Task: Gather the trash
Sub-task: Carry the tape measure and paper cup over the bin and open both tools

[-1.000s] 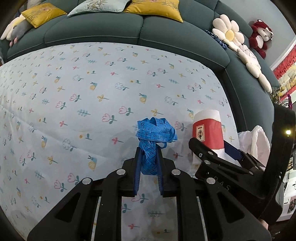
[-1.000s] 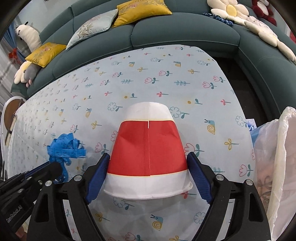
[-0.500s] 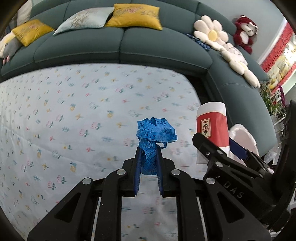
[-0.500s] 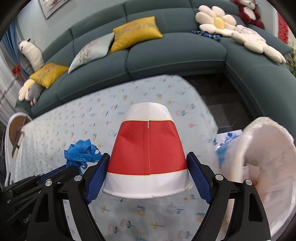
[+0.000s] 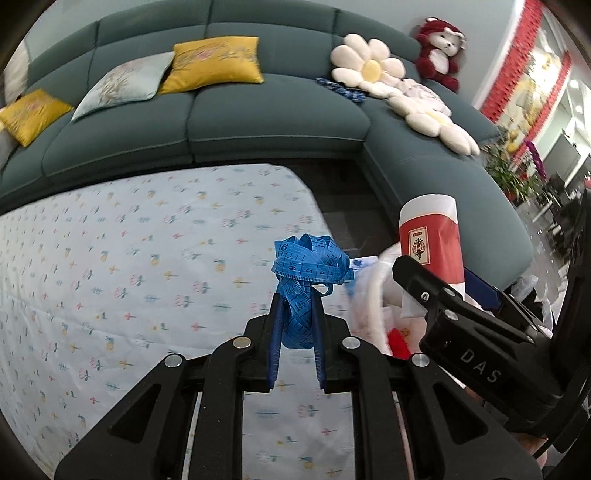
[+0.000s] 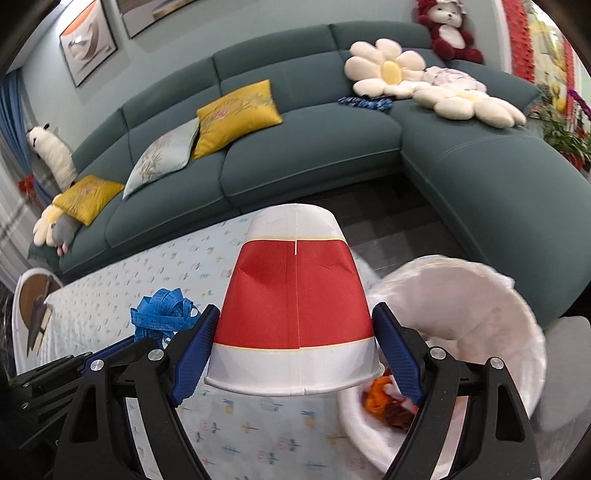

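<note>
My left gripper [image 5: 296, 299] is shut on a bundled blue tape measure [image 5: 308, 264], held above the floral tablecloth [image 5: 129, 277]. It also shows at the left of the right wrist view [image 6: 162, 314]. My right gripper [image 6: 295, 332] is shut on a red and white paper cup [image 6: 295, 306], held upside down, rim toward the camera. The cup also shows in the left wrist view [image 5: 432, 243]. A bin with a white bag liner [image 6: 480, 314] stands off the table's right end, with orange and red scraps inside [image 6: 388, 406]. The cup hangs just left of the bin's mouth.
A dark teal corner sofa [image 6: 314, 147] wraps behind and to the right, with yellow cushions [image 6: 236, 114], flower pillows [image 6: 388, 70] and a red plush bear [image 6: 450, 33]. Dark floor [image 6: 399, 218] lies between table and sofa. A round white tray [image 6: 26, 306] sits at far left.
Both grippers have risen and moved right toward the bin, still holding the tape measure and the cup. The bin's open mouth and its contents have come into view.
</note>
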The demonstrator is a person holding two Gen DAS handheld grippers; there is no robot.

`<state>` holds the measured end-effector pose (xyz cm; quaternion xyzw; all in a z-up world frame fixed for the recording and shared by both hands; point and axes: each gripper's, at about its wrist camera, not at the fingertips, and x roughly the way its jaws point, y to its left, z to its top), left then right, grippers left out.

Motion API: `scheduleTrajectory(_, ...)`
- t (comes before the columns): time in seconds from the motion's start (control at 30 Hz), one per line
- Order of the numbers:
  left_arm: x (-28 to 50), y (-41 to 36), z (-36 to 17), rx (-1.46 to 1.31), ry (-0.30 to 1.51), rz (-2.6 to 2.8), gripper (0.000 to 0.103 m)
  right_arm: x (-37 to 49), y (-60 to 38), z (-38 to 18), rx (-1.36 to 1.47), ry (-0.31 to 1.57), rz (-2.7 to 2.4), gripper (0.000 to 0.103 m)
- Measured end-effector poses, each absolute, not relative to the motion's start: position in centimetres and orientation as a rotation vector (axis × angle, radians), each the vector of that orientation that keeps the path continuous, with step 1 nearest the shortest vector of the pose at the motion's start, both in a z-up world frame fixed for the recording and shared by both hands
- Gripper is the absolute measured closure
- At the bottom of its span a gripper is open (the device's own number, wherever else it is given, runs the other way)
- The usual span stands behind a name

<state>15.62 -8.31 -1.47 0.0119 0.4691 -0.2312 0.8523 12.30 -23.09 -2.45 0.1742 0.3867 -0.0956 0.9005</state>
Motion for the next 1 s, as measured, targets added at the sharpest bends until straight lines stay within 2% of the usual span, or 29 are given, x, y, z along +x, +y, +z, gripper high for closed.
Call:
scheduleTrajectory(0.33, 13.0, -13.5, 0.1, 0.091, 0.956, -0.563, 0.088, 8.1, -27.8, -1.6, 0.401, 0.753, -0.269, 0.023)
scheduleTrajectory(0.73, 10.9, -18.6, -0.6, 0.155, 0.977, -0.648, 0.087, 5.0, -32.1, -2.6, 0.468, 0.746, -0.335, 0.023)
scheduleTrajectory(0.8, 10.9, -19.1, -0.8, 0.154, 0.985, -0.651, 0.082, 4.6, -32.6, -2.9, 0.475, 0.747, -0.338, 0.023)
scheduleTrajectory(0.87, 11.0, -19.2, -0.9, 0.142, 0.987, -0.639, 0.063, 4.5, -33.0, -3.0, 0.481, 0.750, -0.348, 0.022)
scheduleTrajectory(0.93, 11.0, -19.1, -0.9, 0.129, 0.981, -0.628, 0.052, 4.4, -33.6, -3.2, 0.503, 0.746, -0.358, 0.022)
scheduleTrajectory(1.0, 10.9, -19.2, -0.8, 0.133, 0.978, -0.624, 0.051, 4.3, -34.1, -3.5, 0.526, 0.749, -0.358, 0.022)
